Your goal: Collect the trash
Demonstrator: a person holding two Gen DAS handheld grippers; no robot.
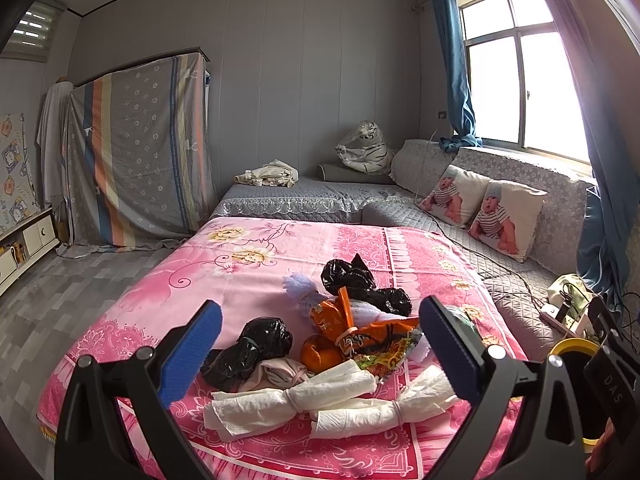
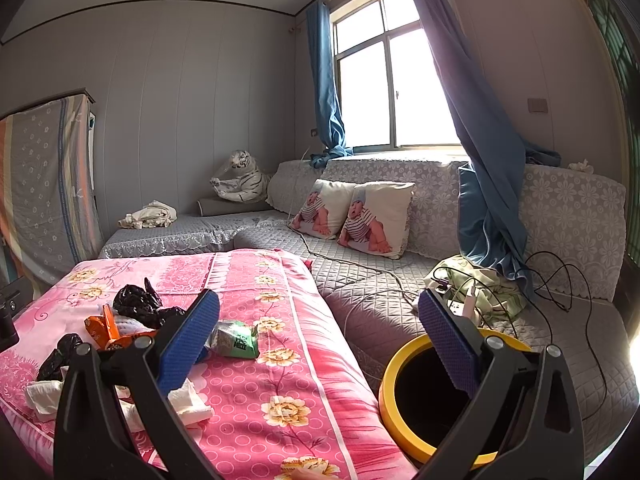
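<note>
A heap of trash lies on the pink flowered sheet (image 1: 280, 240): two tied white paper rolls (image 1: 296, 400), black plastic bags (image 1: 252, 348), orange snack wrappers (image 1: 352, 336) and a beige cloth wad (image 1: 276, 372). My left gripper (image 1: 320, 344) is open and empty, its blue pads on either side of the heap, just above it. My right gripper (image 2: 320, 340) is open and empty, between the sheet and the yellow-rimmed bin (image 2: 432, 396). A crushed green carton (image 2: 234, 340) lies beside its left finger (image 2: 188, 340). The heap shows at the left in the right wrist view (image 2: 132, 312).
The bin stands on the grey quilted sofa (image 2: 380, 292) right of the pink sheet. Cables and a power strip (image 2: 460, 308) lie behind it. Two baby-print pillows (image 2: 356, 216), a plush tiger (image 2: 242, 178) and blue curtains (image 2: 480, 160) are farther back. Grey tiled floor (image 1: 60, 300) is at the left.
</note>
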